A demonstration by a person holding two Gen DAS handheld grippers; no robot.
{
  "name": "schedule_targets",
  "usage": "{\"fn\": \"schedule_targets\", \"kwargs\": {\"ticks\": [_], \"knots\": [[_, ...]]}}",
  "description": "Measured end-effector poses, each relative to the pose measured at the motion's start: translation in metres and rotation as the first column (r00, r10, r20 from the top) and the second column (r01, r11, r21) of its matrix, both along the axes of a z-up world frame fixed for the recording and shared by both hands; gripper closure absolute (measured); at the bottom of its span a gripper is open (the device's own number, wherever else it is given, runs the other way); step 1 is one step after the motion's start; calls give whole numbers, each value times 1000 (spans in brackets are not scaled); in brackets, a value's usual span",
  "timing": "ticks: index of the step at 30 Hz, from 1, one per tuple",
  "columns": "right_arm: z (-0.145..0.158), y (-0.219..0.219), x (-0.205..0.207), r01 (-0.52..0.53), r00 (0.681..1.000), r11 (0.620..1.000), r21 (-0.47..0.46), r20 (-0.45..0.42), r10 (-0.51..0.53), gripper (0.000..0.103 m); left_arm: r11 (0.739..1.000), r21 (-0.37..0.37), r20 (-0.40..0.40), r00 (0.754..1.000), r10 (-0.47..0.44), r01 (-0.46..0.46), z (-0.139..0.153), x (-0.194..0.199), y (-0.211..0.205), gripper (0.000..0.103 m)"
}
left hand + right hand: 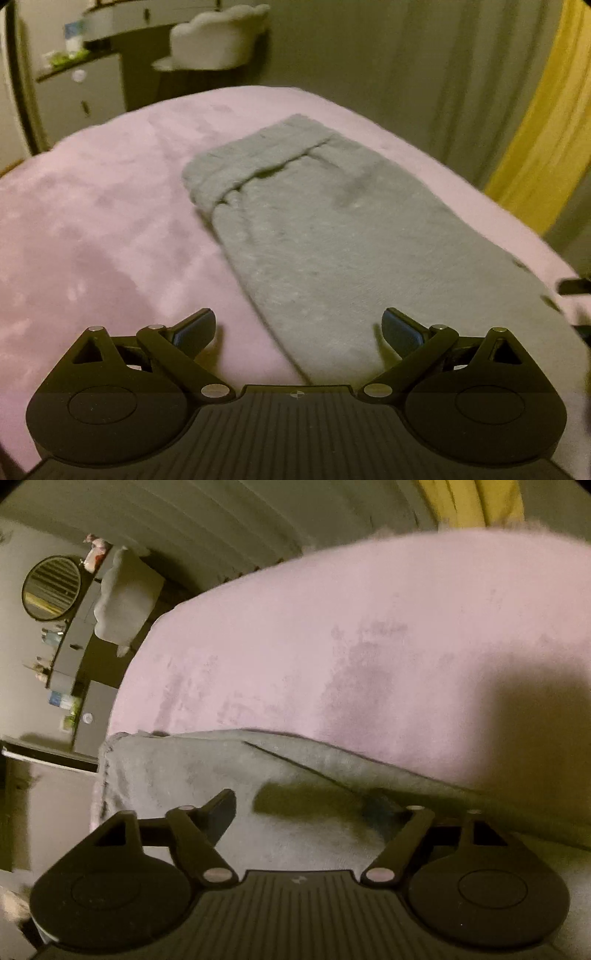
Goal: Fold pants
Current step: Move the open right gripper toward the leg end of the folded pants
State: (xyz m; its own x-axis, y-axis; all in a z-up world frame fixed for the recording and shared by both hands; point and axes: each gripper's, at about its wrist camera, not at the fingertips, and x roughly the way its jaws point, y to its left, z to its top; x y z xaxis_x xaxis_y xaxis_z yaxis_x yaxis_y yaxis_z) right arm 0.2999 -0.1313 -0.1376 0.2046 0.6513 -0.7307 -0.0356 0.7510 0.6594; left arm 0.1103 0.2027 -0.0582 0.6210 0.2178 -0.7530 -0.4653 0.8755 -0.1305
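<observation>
On the pink plush bedspread (110,206), the grey sweatpants (332,240) are lying flat and lengthwise, already looking doubled leg over leg, with the waistband end away from the left wrist camera and the seam of the band showing across the far part. Both grippers are hanging over the near end, and neither is holding anything. The left gripper (298,328) is spread wide, its blue-padded fingers (400,330) poised just above the cloth's near left edge, one finger over the bedspread and the other over the fabric. The right gripper (304,805) is likewise released, jaws apart, hovering low over the grey cloth near its long edge, with its shadow falling on the fabric; the view is blurred, so whether a fingertip is touching the cloth is hard to say.

By my read, the lengthwise fold is done and the crosswise fold is coming up. That calls for each gripper to be dropping onto a near corner, pinching both layers together, then lifting and carrying the end toward the waistband, keeping the edges square so the plush fabric isn't bunching.
</observation>
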Motion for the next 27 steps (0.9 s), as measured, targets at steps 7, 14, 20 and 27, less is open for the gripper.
{"fn": "schedule_targets", "kwargs": {"ticks": [7,14,20,27], "knots": [[7,12,7,-147,988,986,-74,-50,143,14,997,-26,147,987,-72,76,35,-28,-9,2],[-3,6,10,-136,977,983,127,-145,154,6,981,-161,58,993,-100,108,15,-12,1,2],[-14,14,22,-76,979,952,297,-160,129,5,981,-178,61,996,-69,79,10,-13,6,2],[-17,63,44,17,1000,963,269,-27,-10,9,999,-41,-41,999,6,-8,-1,-8,6,2]]}}
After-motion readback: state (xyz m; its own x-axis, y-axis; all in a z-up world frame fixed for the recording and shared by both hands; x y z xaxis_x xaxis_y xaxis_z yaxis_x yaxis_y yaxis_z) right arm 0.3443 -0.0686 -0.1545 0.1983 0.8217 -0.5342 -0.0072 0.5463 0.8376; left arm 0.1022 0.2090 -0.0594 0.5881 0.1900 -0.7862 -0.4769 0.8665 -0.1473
